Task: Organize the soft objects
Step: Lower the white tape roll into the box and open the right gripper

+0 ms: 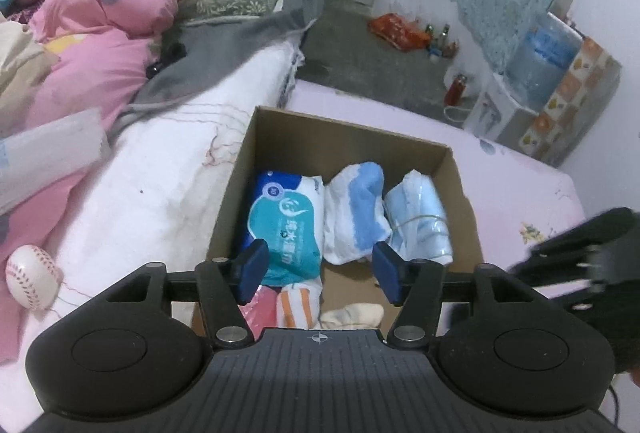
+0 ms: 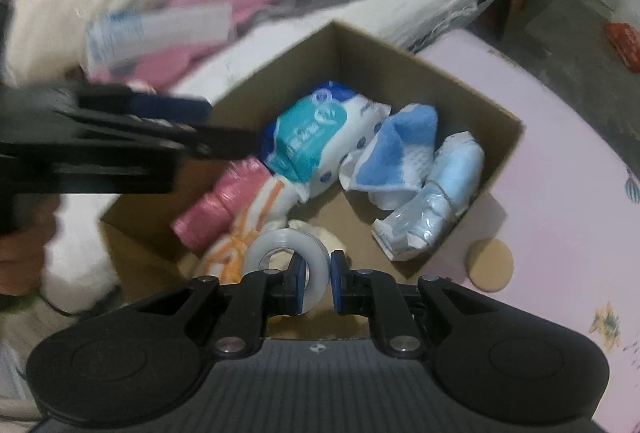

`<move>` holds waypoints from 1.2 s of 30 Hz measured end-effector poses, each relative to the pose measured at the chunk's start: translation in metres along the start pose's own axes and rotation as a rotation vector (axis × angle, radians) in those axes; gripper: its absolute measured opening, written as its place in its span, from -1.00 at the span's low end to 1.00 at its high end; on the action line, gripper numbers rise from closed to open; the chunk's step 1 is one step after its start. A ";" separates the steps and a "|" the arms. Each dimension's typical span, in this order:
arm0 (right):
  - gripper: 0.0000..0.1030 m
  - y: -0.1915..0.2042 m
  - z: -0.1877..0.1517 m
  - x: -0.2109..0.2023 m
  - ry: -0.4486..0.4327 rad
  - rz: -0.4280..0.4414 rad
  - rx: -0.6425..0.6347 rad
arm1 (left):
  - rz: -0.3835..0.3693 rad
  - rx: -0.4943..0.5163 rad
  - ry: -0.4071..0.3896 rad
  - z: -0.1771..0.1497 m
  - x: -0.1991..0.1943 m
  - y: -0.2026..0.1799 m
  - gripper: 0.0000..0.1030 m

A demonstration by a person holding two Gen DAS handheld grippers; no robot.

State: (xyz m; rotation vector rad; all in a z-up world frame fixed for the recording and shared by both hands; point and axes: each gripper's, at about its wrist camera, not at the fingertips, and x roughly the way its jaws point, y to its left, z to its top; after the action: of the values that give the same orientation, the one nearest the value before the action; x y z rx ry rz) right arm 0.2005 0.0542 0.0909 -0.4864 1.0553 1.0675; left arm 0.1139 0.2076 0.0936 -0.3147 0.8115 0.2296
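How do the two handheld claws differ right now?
The left gripper stands open with nothing between its fingers; the right gripper is shut on a roll of clear tape, one finger through its hole. The left gripper hangs above the tissue pack and towel; the right sits at the box's near edge. Both have blue pads and point down into the box.

Left tool (image 1: 318, 273) over open brown cardboard box (image 1: 348, 141), blue pads apart, nothing between them. Beyond pads in box: teal-and-white plastic tissue pack (image 1: 284, 221), blue-and-white folded cloth (image 1: 356, 213), pale blue wrapped bundle (image 1: 420, 221). Far left of tool, white baseball with red stitching (image 1: 32, 277) on bed.
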 end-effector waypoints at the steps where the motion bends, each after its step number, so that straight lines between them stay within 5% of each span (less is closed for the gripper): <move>1: -1.00 0.004 0.005 0.006 0.013 -0.023 -0.024 | 0.000 -0.008 0.000 0.001 0.000 0.003 0.11; 19: -1.00 -0.009 0.060 0.119 0.213 -0.112 0.022 | 0.009 -0.081 0.018 0.004 0.007 0.029 0.14; 31: -0.92 -0.023 0.055 0.091 0.134 -0.051 0.091 | 0.017 -0.067 0.004 0.004 0.004 0.020 0.17; 36: -0.91 -0.022 0.048 0.064 0.109 0.052 0.115 | 0.021 -0.060 -0.001 0.003 0.001 0.016 0.17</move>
State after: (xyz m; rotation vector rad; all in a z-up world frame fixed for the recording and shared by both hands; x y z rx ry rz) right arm 0.2473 0.1115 0.0531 -0.4301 1.2242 1.0288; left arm 0.1114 0.2238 0.0919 -0.3621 0.8080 0.2740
